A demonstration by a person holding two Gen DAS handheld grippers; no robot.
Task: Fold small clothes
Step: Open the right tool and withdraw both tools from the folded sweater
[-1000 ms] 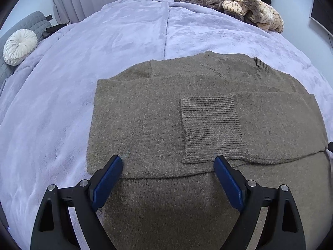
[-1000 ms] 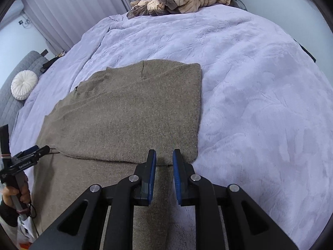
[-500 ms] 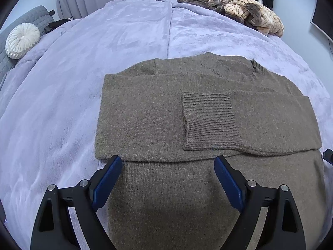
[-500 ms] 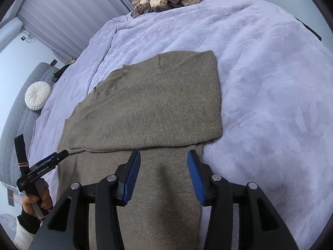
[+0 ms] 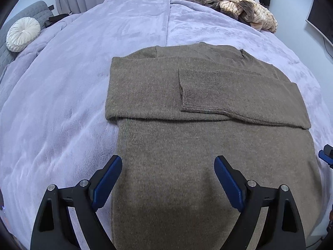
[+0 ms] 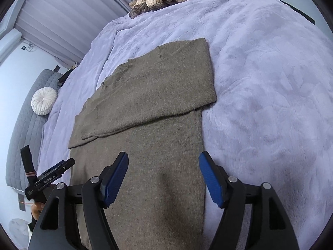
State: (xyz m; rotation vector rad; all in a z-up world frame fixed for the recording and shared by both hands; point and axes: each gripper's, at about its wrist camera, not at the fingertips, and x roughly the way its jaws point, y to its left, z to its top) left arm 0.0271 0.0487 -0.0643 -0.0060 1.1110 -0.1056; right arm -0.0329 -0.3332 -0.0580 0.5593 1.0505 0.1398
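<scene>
My right hand-held gripper (image 6: 163,179) is opening, letting go of the sleeve it just laid across; nothing is between its jaws now. My left hand-held gripper (image 5: 168,182) is hanging spread and empty. The brown sweater (image 5: 187,108) is lying flat on the bed (image 5: 62,104), sleeves folded in, its lower half awaiting the next fold.

The sweater (image 5: 208,145) lies flat on the blanket (image 5: 62,114), its sleeves folded across its far half, one cuff (image 5: 199,87) on top; a heap of clothes (image 5: 233,8) sits at the far right of the bed; a round cushion (image 5: 22,33) rests far left on a padded seat (image 6: 22,145).
</scene>
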